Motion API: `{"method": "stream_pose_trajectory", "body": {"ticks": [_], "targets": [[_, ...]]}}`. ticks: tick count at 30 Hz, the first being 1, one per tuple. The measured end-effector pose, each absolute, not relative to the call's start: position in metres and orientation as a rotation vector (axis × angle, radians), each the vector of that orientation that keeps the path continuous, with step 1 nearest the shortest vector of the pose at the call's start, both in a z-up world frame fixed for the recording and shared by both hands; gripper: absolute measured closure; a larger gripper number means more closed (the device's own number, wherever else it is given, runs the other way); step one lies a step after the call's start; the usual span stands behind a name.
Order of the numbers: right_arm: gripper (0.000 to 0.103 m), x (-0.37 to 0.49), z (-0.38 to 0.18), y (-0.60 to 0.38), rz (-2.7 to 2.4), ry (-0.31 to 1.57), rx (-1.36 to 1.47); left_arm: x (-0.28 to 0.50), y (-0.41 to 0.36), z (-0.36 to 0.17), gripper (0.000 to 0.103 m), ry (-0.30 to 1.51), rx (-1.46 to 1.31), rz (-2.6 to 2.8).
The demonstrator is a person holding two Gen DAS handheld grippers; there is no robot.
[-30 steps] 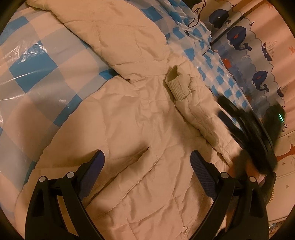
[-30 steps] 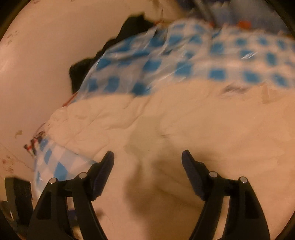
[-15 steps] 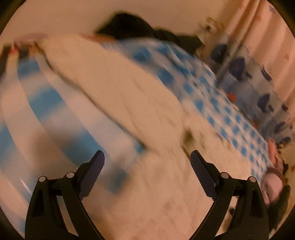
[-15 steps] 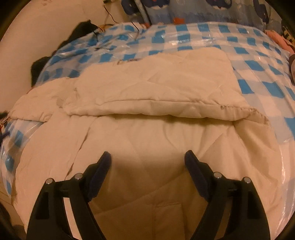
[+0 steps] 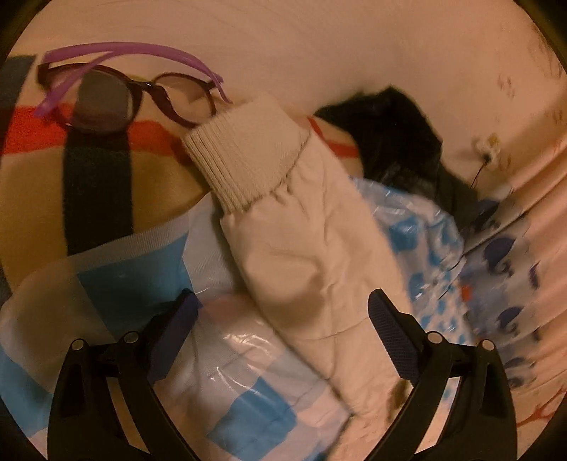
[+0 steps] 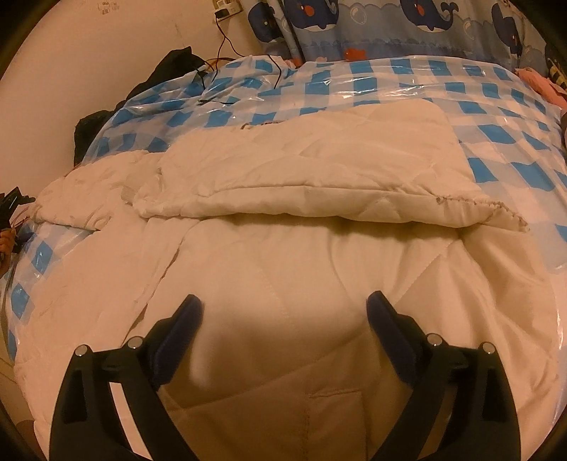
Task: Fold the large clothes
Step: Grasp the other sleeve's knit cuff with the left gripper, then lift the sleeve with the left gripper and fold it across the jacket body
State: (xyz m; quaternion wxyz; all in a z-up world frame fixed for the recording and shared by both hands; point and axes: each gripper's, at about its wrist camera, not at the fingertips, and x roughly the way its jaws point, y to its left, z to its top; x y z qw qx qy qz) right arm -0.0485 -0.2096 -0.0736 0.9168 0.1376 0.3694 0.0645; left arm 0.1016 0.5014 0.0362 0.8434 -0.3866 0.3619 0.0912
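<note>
A cream quilted jacket lies spread on the bed, and one flap of it is folded over across its far half. My right gripper hovers over the jacket's near part. Its jaws are opening, and no cloth is pinched between them. In the left wrist view the jacket's sleeve runs away from me and ends in a ribbed cuff. My left gripper is open. The sleeve passes loosely between its fingers, nearer the right one.
A blue-and-white checked sheet under clear plastic covers the bed. Glasses lie on a striped cloth beyond the cuff. A black garment sits by the wall. Cables and a whale-print curtain are behind the bed.
The left wrist view has swung fast from the jacket's body to the far sleeve and its cuff by the wall. The right gripper's jaws have widened; its view has held still since the middle frame.
</note>
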Motion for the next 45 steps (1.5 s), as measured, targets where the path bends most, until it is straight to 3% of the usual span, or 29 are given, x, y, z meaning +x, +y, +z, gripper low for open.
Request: {"method": "stream_pose_trajectory", "body": {"ticks": [7,19,22,23,25,26,27,28,34,45], "targets": [[0.011,-0.05,-0.074,-0.213,0.148,0.748,0.303,0.098,0.509,0.041,0.011,0.675,-0.921,0.111],[0.01,-0.049,-0.074,-0.214,0.158,0.746,0.319,0.134,0.496,0.033,0.011,0.725,-0.937,0.06],[0.01,-0.049,-0.074,-0.214,0.158,0.745,0.32,0.13,0.502,0.035,0.012,0.653,-0.979,0.043],[0.01,-0.048,-0.074,-0.214,0.158,0.746,0.321,0.129,0.503,0.035,0.014,0.632,-0.989,0.02],[0.01,-0.047,-0.074,-0.214,0.157,0.747,0.323,0.132,0.503,0.029,0.046,0.656,-0.978,0.005],[0.01,-0.047,-0.074,-0.213,0.157,0.747,0.324,0.134,0.503,0.024,0.055,0.677,-0.975,-0.009],[0.009,-0.047,-0.074,-0.214,0.157,0.747,0.323,0.133,0.505,0.02,0.074,0.679,-0.977,-0.012],[0.009,-0.047,-0.074,-0.214,0.158,0.747,0.323,0.131,0.507,0.018,0.08,0.679,-0.974,-0.012],[0.009,-0.046,-0.075,-0.214,0.157,0.748,0.322,0.129,0.504,0.015,0.094,0.688,-0.901,0.027],[0.009,-0.044,-0.075,-0.213,0.143,0.753,0.317,0.112,0.433,0.118,0.096,0.564,-0.683,-0.02]]}}
